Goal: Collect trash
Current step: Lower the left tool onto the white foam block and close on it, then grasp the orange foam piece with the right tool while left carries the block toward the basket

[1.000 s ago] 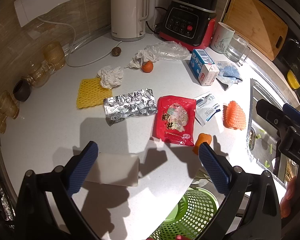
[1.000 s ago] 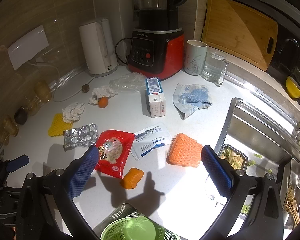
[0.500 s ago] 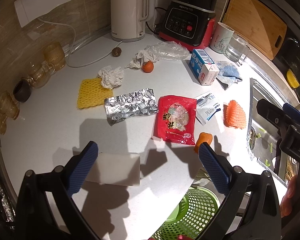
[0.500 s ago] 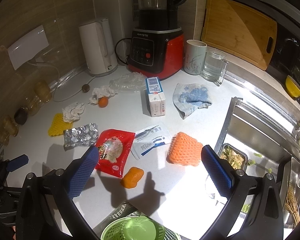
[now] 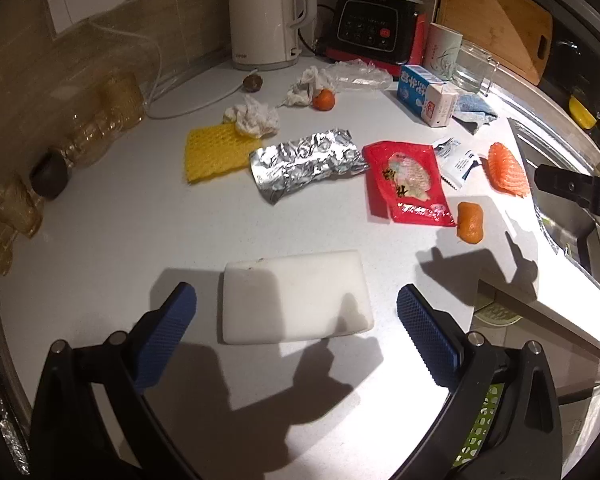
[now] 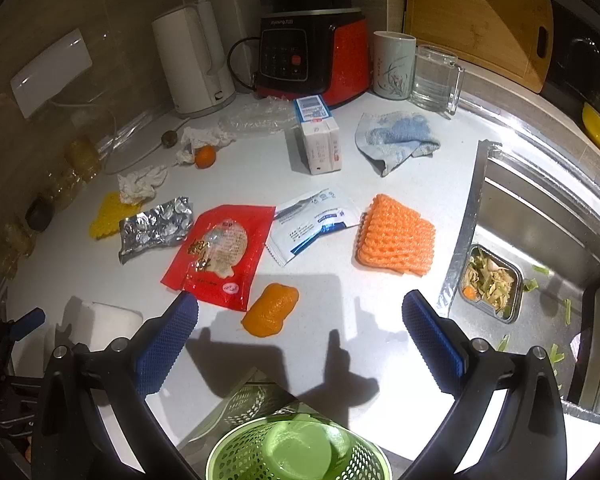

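Trash lies on the white counter: a white foam block [image 5: 296, 298], crumpled foil [image 5: 306, 162], a red wrapper [image 5: 406, 182], a yellow foam net [image 5: 214, 152], an orange foam net [image 6: 396, 236], orange peel [image 6: 271, 310], a white and blue sachet [image 6: 314, 224] and crumpled tissue [image 5: 254, 118]. My left gripper [image 5: 296, 320] is open and empty, its fingers either side of the foam block's near end. My right gripper [image 6: 300, 330] is open and empty above the counter edge, just near of the peel. A green mesh basket [image 6: 300, 450] sits below the counter edge.
A kettle [image 6: 192, 60], blender [image 6: 312, 56], mug [image 6: 392, 64], glass jug [image 6: 436, 78], milk carton [image 6: 318, 138] and blue cloth [image 6: 398, 138] stand at the back. A sink [image 6: 540, 232] with a food-scrap tray is on the right. Amber glasses [image 5: 100, 120] line the left wall.
My left gripper has moved forward and down to the white foam block, which now lies between its fingers. My right gripper has edged forward slightly. Both stayed open.
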